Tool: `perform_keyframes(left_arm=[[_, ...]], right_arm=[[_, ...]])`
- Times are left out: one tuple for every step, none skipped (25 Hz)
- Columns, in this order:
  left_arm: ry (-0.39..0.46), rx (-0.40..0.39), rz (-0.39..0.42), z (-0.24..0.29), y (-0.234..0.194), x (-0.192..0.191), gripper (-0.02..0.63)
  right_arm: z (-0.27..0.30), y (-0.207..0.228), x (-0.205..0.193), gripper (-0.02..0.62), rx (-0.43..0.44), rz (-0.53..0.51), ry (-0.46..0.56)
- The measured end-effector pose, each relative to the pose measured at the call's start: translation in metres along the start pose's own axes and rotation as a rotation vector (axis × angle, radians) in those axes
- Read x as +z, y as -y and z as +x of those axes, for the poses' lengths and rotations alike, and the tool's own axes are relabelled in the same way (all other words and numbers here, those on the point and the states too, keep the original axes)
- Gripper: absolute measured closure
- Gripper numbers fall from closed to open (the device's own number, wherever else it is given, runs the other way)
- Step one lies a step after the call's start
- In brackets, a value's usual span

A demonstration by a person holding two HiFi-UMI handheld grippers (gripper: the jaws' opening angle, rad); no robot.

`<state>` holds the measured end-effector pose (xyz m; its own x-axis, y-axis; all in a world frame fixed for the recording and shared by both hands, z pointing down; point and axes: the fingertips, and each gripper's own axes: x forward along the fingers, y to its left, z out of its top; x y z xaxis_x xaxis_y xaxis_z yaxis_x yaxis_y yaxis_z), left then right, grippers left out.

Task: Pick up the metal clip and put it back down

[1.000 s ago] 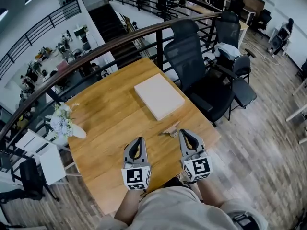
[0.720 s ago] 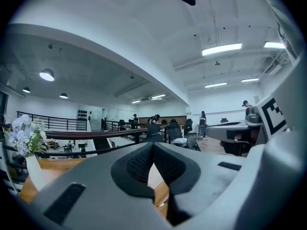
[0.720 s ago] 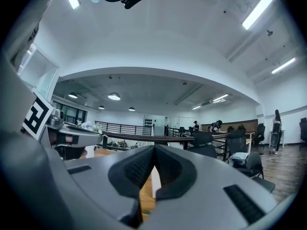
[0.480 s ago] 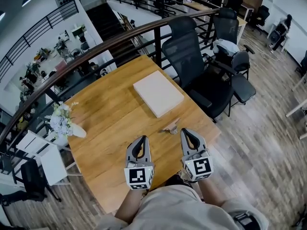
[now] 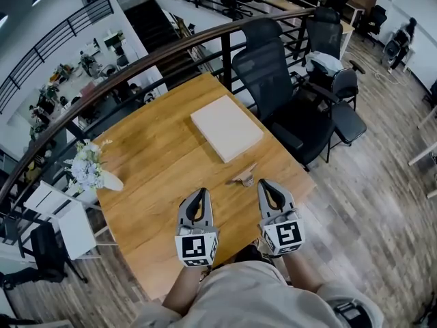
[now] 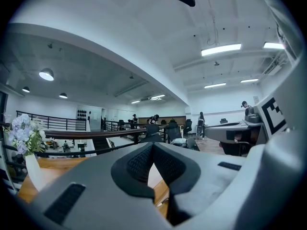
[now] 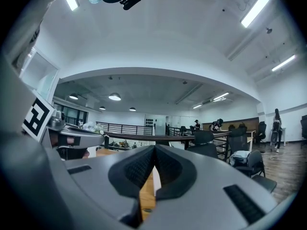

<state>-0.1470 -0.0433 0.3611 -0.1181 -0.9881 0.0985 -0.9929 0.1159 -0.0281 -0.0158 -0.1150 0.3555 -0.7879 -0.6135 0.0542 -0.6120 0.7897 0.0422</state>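
The metal clip (image 5: 244, 177) lies on the wooden table (image 5: 157, 162), near its right edge. My right gripper (image 5: 264, 184) hovers just to the near right of the clip, apart from it, with its jaws shut and nothing between them. My left gripper (image 5: 201, 193) hangs farther left over bare wood, also shut and empty. In the left gripper view the left gripper (image 6: 153, 145) has its dark pads pressed together. The right gripper view shows the right gripper (image 7: 154, 147) closed the same way, and neither view shows the clip clearly.
A flat white box (image 5: 226, 127) lies beyond the clip. A vase of pale flowers (image 5: 92, 173) stands at the table's left edge. A curved railing (image 5: 171, 55) runs behind the table, and black office chairs (image 5: 273, 80) stand to its right.
Both grippers have stayed shut near the table's front edge with only a slight drift. The clip has not moved.
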Motion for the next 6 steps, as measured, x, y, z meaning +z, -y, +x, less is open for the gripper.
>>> perform_keyframes(left_arm=[[0.001, 0.000, -0.001, 0.0001, 0.0006, 0.0003, 0.581], [0.004, -0.001, -0.001, 0.0003, 0.0016, 0.0007, 0.581], [0.006, -0.002, -0.002, 0.0006, 0.0029, 0.0011, 0.581], [0.008, -0.003, -0.003, 0.0009, 0.0043, 0.0014, 0.581], [0.009, -0.004, -0.004, 0.0013, 0.0057, 0.0016, 0.581], [0.011, -0.005, -0.005, 0.0016, 0.0072, 0.0018, 0.581]], right_arm=[[0.0000, 0.0000, -0.0002, 0.569, 0.002, 0.001, 0.000], [-0.0002, 0.0005, -0.0005, 0.569, 0.000, 0.004, 0.001], [-0.0006, 0.0012, -0.0010, 0.569, -0.002, 0.007, 0.001], [-0.0011, 0.0020, -0.0015, 0.569, -0.003, 0.009, 0.001], [-0.0016, 0.0027, -0.0019, 0.569, -0.005, 0.010, 0.001], [-0.0022, 0.0035, -0.0023, 0.569, -0.006, 0.010, 0.000]])
